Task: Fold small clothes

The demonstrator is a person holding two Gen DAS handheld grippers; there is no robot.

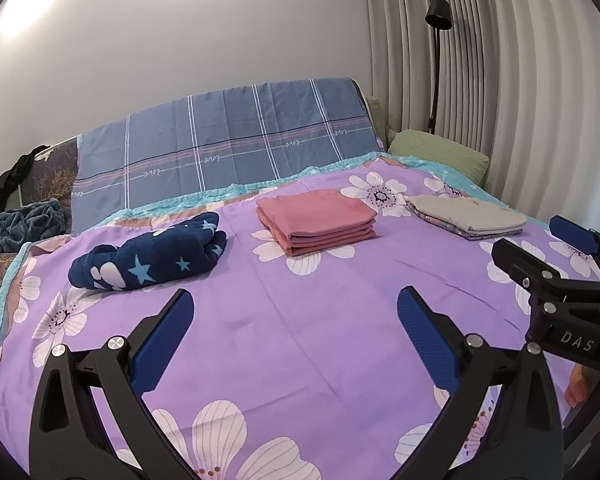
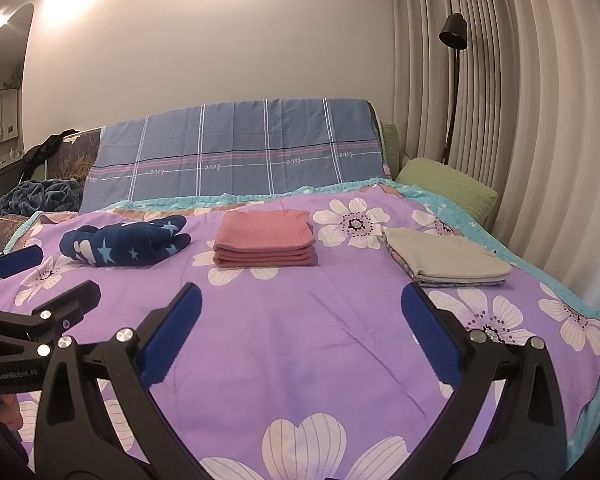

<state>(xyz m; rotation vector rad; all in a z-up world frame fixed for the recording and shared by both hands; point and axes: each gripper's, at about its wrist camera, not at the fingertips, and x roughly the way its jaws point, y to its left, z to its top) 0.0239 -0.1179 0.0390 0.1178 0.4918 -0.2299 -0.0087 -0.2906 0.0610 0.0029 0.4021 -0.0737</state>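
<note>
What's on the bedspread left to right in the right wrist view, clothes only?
Navy star-print bundle → pink folded stack → grey folded stack. All lie apart on the purple floral bedspread; right gripper open and empty.

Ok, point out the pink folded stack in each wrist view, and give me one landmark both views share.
Left wrist view: the pink folded stack lies slightly right of centre on the purple floral bedspread, between the navy star blanket and the grey folded pile.
Right wrist view: the pink folded stack lies slightly left of centre, between the same two.
Shared landmark: the black floor lamp by the curtain.
</note>
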